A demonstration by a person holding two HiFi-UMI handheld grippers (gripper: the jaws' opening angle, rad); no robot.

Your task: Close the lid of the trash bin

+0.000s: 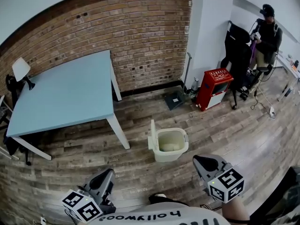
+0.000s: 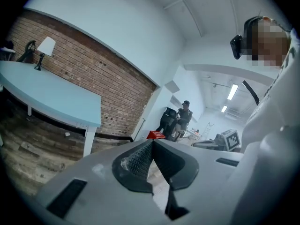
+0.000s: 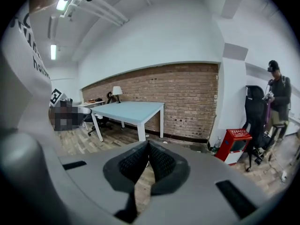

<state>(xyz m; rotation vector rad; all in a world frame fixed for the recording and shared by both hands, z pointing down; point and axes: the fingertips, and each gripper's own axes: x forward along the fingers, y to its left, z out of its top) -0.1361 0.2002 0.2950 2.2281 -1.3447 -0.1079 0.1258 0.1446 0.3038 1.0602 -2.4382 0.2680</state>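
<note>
— Any writing you can read?

— One word. Across the white shirt at the bottom edge of the head view, black letters run upside down: "Hollywoo", with the end cut off. The right gripper view catches "holl" on the same cloth. The red cabinet, beyond the trash bin and to its right, carries pale print on its top, too small to read.

— And the bin itself?

— Cream-coloured, standing on the wood floor. The nearest leg of the blue table is just to the bin's left. The lid is up, standing upright along the bin's left edge, so the mouth is open. The inside looks pale all the way down. Something light seems to lie at the bottom, but I cannot tell what.

— The grippers?

— Both are on the near side of the bin, well apart from it. The left gripper is off to the bin's near left, the right gripper to its near right. In each gripper's own view the ribbed pads meet at the tips with nothing between them.

— Anything else round the bin?

— A brick wall runs behind it. A white lamp stands on the table, far to the bin's left. A person in dark clothes stands past the red cabinet, beside a black chair.
</note>
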